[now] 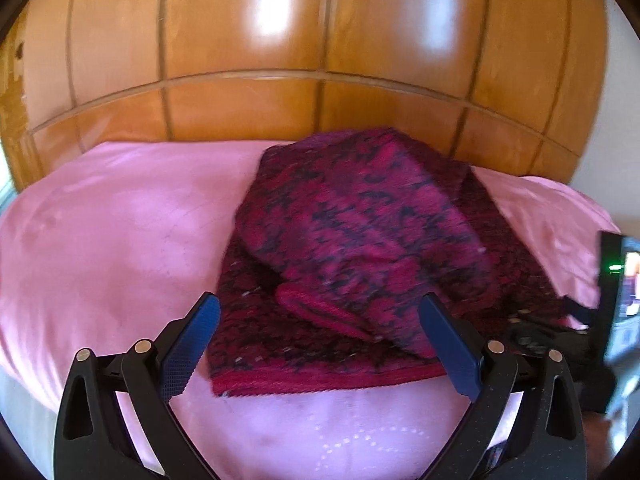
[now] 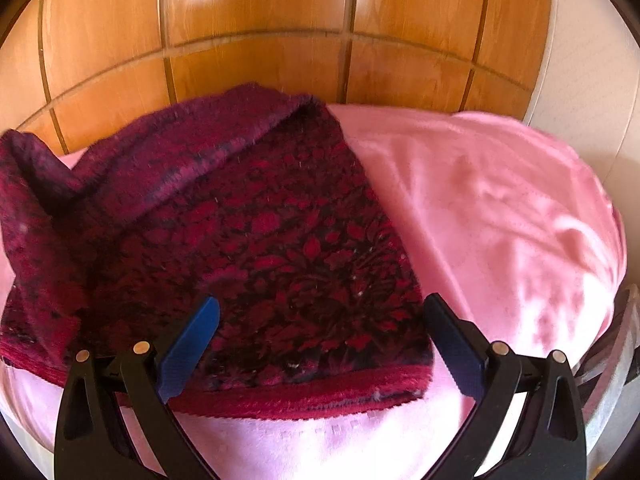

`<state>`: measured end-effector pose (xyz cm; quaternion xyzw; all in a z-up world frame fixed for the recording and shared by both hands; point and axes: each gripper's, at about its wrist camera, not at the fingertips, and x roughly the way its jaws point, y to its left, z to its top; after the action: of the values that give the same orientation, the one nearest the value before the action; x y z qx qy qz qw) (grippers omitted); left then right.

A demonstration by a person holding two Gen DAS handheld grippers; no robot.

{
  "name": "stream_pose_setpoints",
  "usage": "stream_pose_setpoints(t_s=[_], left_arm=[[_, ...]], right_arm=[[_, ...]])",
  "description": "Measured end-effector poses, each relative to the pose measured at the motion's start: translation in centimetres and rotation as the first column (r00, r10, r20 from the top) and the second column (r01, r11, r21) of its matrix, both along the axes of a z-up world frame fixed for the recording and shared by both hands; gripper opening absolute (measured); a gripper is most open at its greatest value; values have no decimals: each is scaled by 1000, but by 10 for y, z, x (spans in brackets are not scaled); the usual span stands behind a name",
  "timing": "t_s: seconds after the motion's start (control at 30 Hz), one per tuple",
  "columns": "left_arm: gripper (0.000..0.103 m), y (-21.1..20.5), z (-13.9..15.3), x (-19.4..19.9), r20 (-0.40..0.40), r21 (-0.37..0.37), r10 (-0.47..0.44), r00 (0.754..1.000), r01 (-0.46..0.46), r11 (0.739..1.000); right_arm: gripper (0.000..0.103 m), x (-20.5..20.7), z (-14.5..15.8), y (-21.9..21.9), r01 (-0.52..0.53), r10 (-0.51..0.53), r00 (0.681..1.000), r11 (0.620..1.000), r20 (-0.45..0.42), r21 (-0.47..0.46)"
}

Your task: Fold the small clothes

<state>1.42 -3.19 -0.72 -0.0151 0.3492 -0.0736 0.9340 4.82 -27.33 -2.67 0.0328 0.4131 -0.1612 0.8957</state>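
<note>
Cloth (image 2: 248,248) is lying half-folded on the pink bed (image 2: 500,216), both grippers' fingers (image 1: 196,344) (image 2: 452,348) hovering open and empty, so I judge the next fold is needing a grasp of its near hem.

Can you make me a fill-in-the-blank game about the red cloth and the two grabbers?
1. The patterned red cloth lies on a sheet coloured ____.
2. Both the left gripper and the right gripper have their jaws ____.
3. Behind the bed stands a panelled wall made of ____.
4. The pads on the fingers are coloured ____.

Missing words: pink; open; wood; blue
</note>
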Motion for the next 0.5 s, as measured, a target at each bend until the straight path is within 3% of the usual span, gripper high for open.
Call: stream_pose_setpoints(t_s=[0.1, 0.2, 0.3, 0.33, 0.4, 0.5], left_arm=[[98, -18, 3, 3, 25, 11, -101, 995, 101, 995], [98, -41, -1, 8, 35, 74, -183, 983, 180, 981], [97, -63, -11, 16, 37, 158, -231, 972, 223, 962], [91, -68, -15, 21, 17, 162, -240, 971, 235, 958], [85, -69, -12, 34, -33, 99, -238, 971, 240, 966], [85, -62, 10, 42, -8, -37, -201, 980, 200, 979]], right_arm=[[101, 5, -16, -8, 4, -4, 999, 1000, -33, 9], [101, 6, -32, -27, 7, 0, 999, 987, -41, 158], [101, 5, -32, -30, -39, 44, 999, 987, -28, 155], [101, 4, -32, -30, -49, 53, 998, 987, -22, 156], [101, 4, -32, -29, -63, 66, 998, 986, -17, 152], [101, 3, -31, -27, -73, 75, 997, 987, -11, 145]])
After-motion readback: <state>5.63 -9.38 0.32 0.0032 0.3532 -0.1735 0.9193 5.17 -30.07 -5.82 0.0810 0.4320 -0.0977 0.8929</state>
